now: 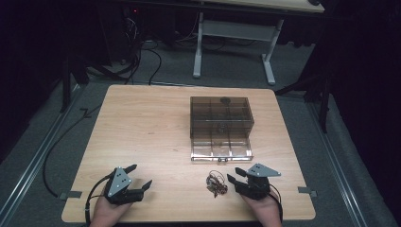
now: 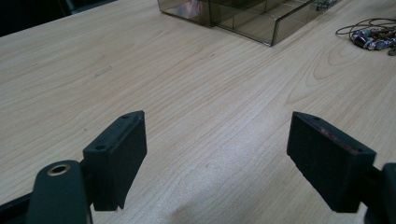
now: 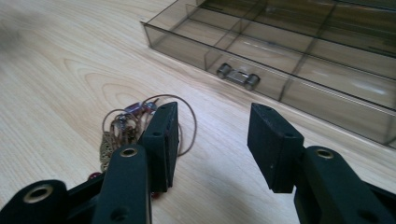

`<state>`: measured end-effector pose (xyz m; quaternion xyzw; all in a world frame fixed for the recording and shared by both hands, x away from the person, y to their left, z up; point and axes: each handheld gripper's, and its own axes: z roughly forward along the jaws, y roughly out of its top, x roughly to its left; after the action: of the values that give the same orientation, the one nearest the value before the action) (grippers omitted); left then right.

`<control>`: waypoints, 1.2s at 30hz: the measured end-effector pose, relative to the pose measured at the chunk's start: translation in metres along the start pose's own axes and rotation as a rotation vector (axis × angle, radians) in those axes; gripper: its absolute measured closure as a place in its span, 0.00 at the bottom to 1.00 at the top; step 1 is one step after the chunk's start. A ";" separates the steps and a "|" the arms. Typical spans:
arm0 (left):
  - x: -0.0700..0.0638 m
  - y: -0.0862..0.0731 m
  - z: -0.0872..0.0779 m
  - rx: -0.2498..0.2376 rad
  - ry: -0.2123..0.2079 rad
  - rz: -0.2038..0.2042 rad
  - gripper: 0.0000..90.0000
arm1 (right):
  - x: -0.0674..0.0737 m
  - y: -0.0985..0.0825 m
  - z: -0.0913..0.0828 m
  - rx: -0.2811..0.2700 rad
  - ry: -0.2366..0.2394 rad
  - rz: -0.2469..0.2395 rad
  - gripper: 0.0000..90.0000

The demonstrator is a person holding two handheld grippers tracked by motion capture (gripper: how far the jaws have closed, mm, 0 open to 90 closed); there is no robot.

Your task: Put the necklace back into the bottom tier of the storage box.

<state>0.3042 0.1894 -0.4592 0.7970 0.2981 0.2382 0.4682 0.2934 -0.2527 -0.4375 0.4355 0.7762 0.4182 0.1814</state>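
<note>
Wooden table [image 1: 142,123], light grain, carrying all items. Smoked transparent drawer box [image 1: 221,118] standing well ahead of both sets of fingers, toward the far side; bottom drawer [image 1: 221,150] pulled out toward the person, divided into compartments, metal handle [image 3: 238,75] on its front wall just beyond the right fingertips. Left gripper [image 1: 141,177] at the near left edge, held in a hand [image 1: 106,213], jaws spread wide with bare tabletop between the pads [image 2: 116,158], gripping nothing. Right gripper [image 1: 235,175] at the near right, held in the other hand [image 1: 265,208], jaws parted and empty, pointing toward the drawer front. Tangle of corded, beaded jewellery [image 1: 216,183] lying on the table immediately outside the right gripper's left finger [image 3: 161,140], partly hidden behind it; contact between the two cannot be determined. Same tangle [image 2: 371,35] seen far ahead-right of the left fingers.
</note>
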 end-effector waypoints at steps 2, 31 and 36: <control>0.000 0.000 0.000 -0.001 0.000 0.001 0.22 | 0.003 0.001 0.002 0.000 0.009 -0.007 0.59; -0.001 0.000 0.000 -0.001 -0.003 0.010 0.23 | 0.040 -0.002 0.035 0.143 0.078 -0.111 0.54; -0.001 0.000 0.000 -0.001 -0.001 0.010 0.23 | 0.042 -0.004 0.034 0.133 0.085 -0.125 0.63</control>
<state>0.3035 0.1888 -0.4593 0.7983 0.2938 0.2404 0.4675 0.2900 -0.2022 -0.4568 0.3793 0.8349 0.3716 0.1448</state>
